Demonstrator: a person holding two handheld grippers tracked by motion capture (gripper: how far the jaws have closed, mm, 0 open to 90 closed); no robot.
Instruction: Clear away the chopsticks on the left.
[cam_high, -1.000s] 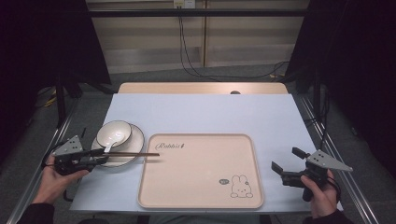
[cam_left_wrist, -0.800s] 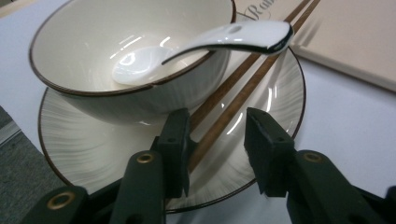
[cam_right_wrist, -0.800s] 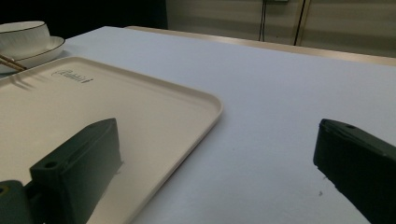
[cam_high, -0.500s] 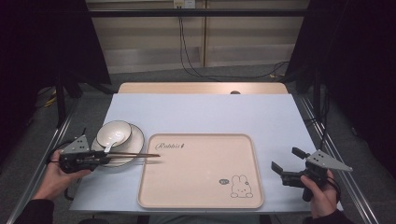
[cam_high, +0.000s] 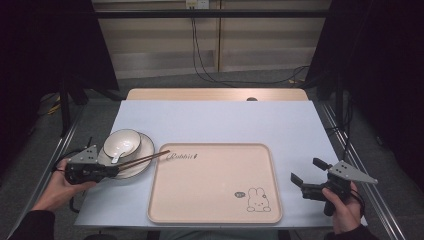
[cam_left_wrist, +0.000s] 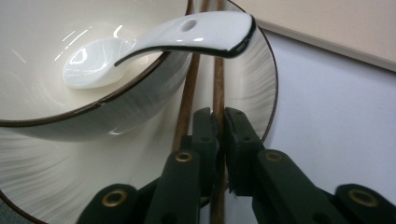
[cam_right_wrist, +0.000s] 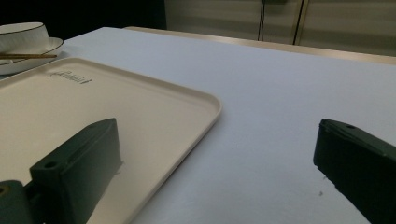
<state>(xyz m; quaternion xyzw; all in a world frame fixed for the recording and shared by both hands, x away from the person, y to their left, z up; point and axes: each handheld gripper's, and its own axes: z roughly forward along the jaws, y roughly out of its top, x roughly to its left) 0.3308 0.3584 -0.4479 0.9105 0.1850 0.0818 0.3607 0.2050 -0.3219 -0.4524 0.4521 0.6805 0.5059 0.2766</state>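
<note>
The left hand-held gripper (cam_left_wrist: 218, 122) has just been closing, and its jaws now stand pinched together on one of the chopsticks (cam_left_wrist: 217, 88), with the second stick lying just beside the left jaw, seemingly outside the grip. Both chopsticks rest across the plate (cam_left_wrist: 254, 70), beside the bowl (cam_left_wrist: 42, 107) that holds the white spoon (cam_left_wrist: 154, 42). In the high view the chopsticks (cam_high: 142, 160) reach from the left hand-held gripper (cam_high: 111, 171) over the plate (cam_high: 145, 152) toward the near left corner of the tray (cam_high: 215, 210) on the bench (cam_high: 225, 120). The right hand-held gripper (cam_high: 306, 176) hovers by the tray's right edge, jaws spread wide and empty
</note>
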